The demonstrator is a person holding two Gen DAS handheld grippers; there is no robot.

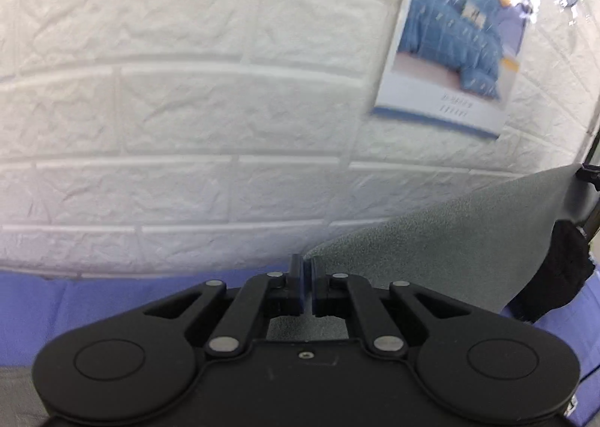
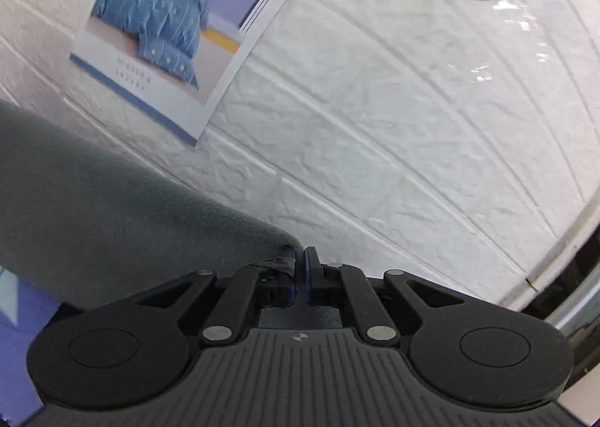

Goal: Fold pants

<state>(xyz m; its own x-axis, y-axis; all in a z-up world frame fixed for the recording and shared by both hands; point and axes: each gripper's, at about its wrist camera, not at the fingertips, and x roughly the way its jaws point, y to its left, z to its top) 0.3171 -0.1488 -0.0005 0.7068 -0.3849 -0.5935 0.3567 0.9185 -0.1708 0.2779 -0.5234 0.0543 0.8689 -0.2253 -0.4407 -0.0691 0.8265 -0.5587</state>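
Note:
The grey pants (image 1: 442,243) hang stretched in the air between my two grippers. My left gripper (image 1: 308,269) is shut on one corner of the cloth, which runs up and to the right from its fingertips. My right gripper (image 2: 300,262) is shut on the other corner; the grey pants (image 2: 112,209) spread to the left from it. Both grippers are raised and face the white brick wall. The lower part of the pants is hidden below the grippers.
A white embossed brick wall (image 1: 187,108) fills both views. A bedding poster (image 1: 457,40) hangs on it, also in the right wrist view (image 2: 165,21). A blue-purple sheet (image 1: 75,310) lies below. A black object (image 1: 551,273) sits at the right.

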